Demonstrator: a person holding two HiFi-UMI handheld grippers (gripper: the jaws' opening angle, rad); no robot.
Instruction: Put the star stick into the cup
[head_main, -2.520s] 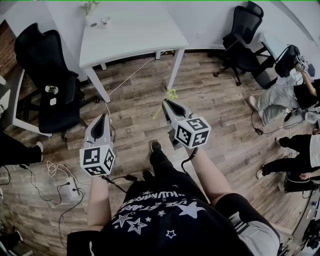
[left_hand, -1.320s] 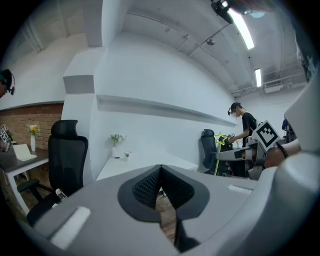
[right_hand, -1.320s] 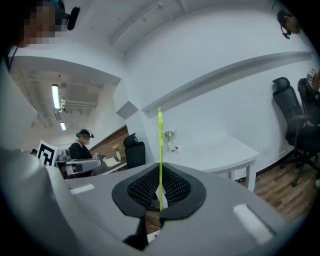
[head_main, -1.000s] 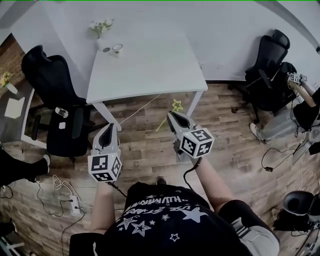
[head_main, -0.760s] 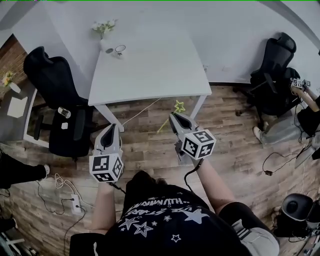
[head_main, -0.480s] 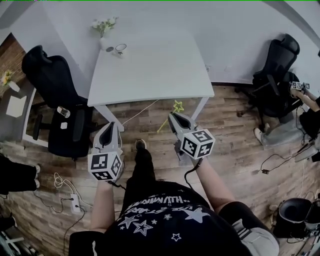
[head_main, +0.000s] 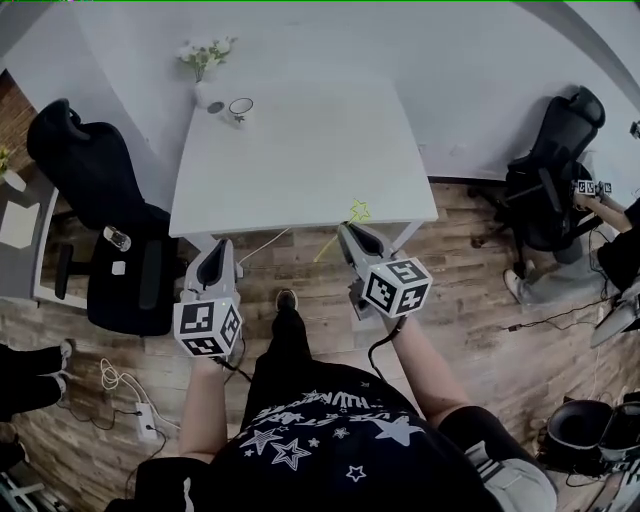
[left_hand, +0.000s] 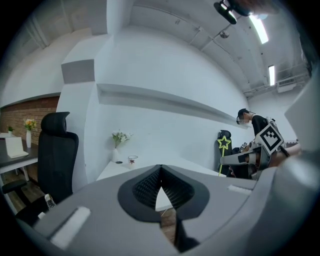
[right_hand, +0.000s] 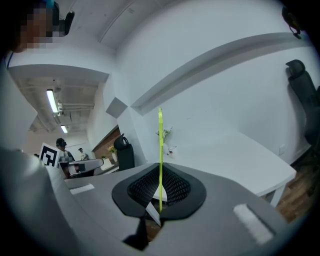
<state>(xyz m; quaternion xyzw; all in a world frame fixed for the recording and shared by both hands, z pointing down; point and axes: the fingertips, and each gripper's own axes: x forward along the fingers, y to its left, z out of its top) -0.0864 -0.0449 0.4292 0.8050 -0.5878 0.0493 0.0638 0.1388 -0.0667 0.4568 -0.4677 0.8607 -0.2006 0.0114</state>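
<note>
My right gripper (head_main: 347, 230) is shut on a thin yellow-green star stick (head_main: 358, 211), whose star end stands just over the near edge of the white table (head_main: 310, 140). In the right gripper view the stick (right_hand: 160, 145) rises upright from between the pads. A small cup (head_main: 240, 107) stands at the table's far left corner, beside a vase of flowers (head_main: 203, 60); it also shows small in the left gripper view (left_hand: 132, 159). Short of the table's near left edge, my left gripper (head_main: 219, 247) is shut with nothing in it.
A black office chair (head_main: 95, 190) stands left of the table, another chair (head_main: 550, 185) at the right by the wall. A person (head_main: 610, 215) sits at the far right. A cable and power strip (head_main: 140, 420) lie on the wooden floor at lower left.
The person has walked toward the table, which now reaches up to both grippers. The right gripper still holds the star stick; the left stays shut.
</note>
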